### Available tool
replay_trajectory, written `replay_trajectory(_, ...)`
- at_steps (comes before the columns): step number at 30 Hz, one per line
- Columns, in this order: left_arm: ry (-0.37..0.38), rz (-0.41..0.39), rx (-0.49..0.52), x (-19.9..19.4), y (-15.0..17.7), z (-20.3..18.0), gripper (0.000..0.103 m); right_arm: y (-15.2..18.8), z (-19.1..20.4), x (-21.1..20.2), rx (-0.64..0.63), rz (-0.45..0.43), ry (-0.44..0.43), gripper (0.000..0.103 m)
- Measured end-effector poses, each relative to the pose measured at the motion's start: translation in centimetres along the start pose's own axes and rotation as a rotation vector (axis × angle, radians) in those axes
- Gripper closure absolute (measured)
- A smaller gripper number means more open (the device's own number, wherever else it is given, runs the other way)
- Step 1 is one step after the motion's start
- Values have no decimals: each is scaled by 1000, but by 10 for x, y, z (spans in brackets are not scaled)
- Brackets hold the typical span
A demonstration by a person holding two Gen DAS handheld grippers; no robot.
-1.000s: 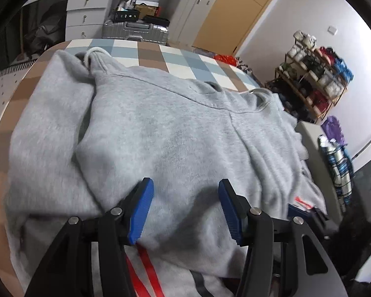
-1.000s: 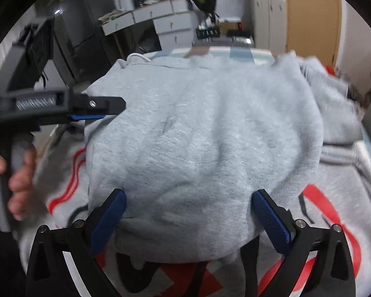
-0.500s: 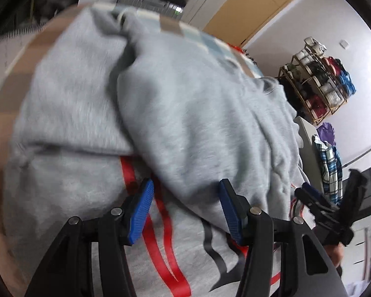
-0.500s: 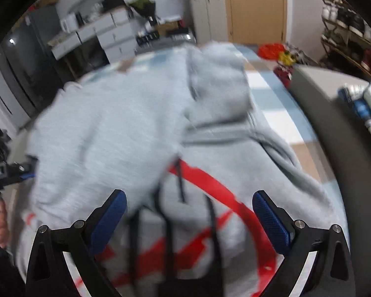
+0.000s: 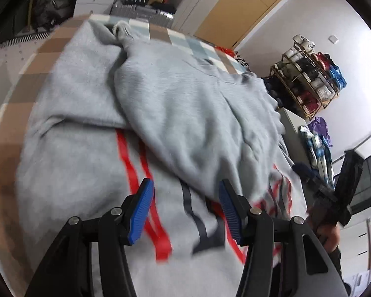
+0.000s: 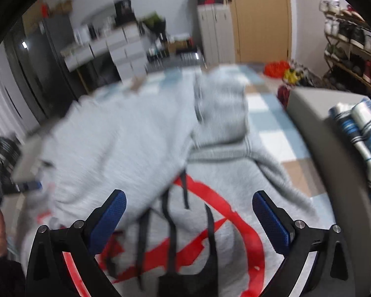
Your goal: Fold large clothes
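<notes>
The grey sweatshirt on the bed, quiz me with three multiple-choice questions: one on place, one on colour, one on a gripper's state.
1. The grey fleece sweatshirt lies on:
A. a brown, white and blue checked bed cover
B. a bare wooden floor
C. a glass desk

2. Its printed graphic is:
A. green and yellow
B. red and black
C. all white

3. The right gripper is:
A. clamped on a sleeve
B. out of view
C. open, holding nothing

Answers: A, checks show around the cloth; B, red bands and black strokes show; C, its blue fingers stand apart above the fabric.
</notes>
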State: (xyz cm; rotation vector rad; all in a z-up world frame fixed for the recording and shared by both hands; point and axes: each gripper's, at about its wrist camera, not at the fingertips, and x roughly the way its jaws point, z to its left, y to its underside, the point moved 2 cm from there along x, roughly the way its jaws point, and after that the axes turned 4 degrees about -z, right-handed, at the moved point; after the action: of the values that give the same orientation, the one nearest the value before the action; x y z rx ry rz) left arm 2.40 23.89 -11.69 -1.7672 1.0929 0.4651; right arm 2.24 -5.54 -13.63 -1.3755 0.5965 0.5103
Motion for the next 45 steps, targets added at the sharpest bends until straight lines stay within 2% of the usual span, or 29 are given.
replay_trajectory(3, -65, -10, 30, -29, 25, -3, 54, 4, 7, -27, 10, -59, -73, 0)
replay_trajectory(6, -139, 16, 37, -53, 52, 3, 54, 4, 11, -44, 5, -80, -129, 0)
replay_trajectory(8, -208, 39, 34, -65, 68, 11, 54, 12, 18, -56, 0, -94, -137, 0)
replay_trajectory(13, -310, 93, 31, -72, 99, 22, 54, 28, 21, -85, 2, -114, -167, 0)
replay_trajectory(17, -323, 141, -42, -70, 130, 34, 54, 44, 12, -105, 23, -133, -159, 0)
replay_trajectory(20, -297, 181, -105, -65, 148, 45, 54, 53, -3, -115, 99, -146, -181, 0)
replay_trajectory(24, -324, 171, -140, -65, 156, 56, 54, 61, -24, -119, 223, -136, -218, 0)
replay_trajectory(28, -257, 89, -147, -79, 139, 51, 54, 61, -32, -103, 281, -77, -230, 0)
replay_trajectory(31, -242, 38, -95, -80, 111, 38, 54, 58, -31, -69, 259, 25, -149, 0)
replay_trajectory(34, -280, 13, -28, -60, 67, 26, 54, 43, -24, -38, 154, 105, -77, 0)
replay_trajectory(37, -362, 0, 32, -31, 26, 26, 54, 19, -22, -7, 18, 128, 56, 0)
replay_trajectory(38, -409, -25, 64, -20, 7, 26, 54, 8, -23, 5, -24, 137, 142, 0)
replay_trajectory(39, -435, -31, 82, -12, -6, 26, 54, -4, -25, 16, -44, 145, 192, 0)
replay_trajectory(41, -441, 11, 80, 11, -33, 32, 54, -22, -31, 37, -26, 165, 180, 0)
replay_trajectory(43, -413, 16, 49, 21, -50, 42, 54, -41, -34, 57, -7, 190, 164, 1)
replay_trajectory(45, -382, 12, 17, 36, -74, 52, 54, -65, -36, 77, 6, 178, 145, 1)
